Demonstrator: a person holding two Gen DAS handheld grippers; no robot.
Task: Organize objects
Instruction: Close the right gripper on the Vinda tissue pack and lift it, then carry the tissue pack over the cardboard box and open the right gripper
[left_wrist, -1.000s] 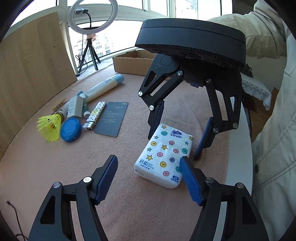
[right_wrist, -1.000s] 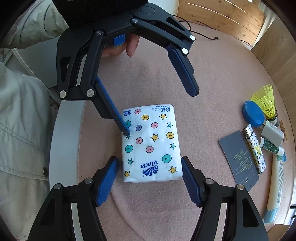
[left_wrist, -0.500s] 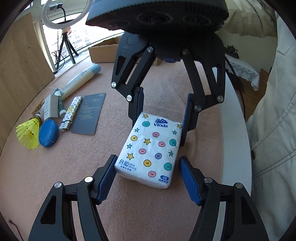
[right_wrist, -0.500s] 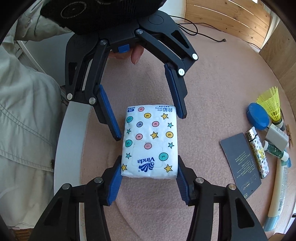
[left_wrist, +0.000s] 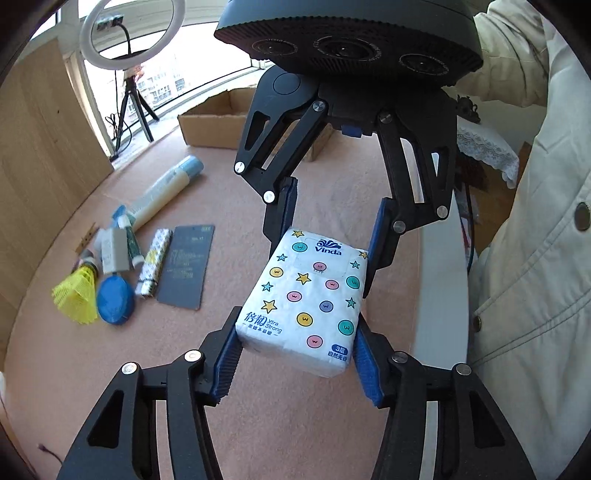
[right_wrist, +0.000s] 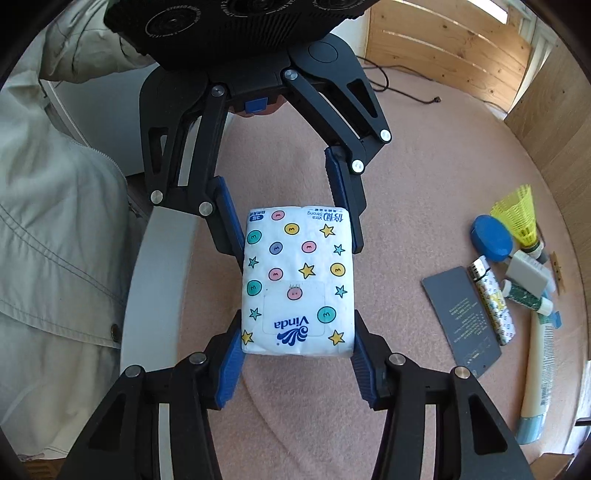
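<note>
Both grippers (L (left_wrist: 295, 363), R (right_wrist: 295, 369)) clamping tissue pack (left_wrist: 308, 295)

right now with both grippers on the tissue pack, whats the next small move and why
Probably carry the tissue pack toward the cardboard box. The left gripper, whose jaws have just been closing, and the right gripper each clamp one end, and the pack looks lifted off the pink mat. The box stands open beyond it.
</note>
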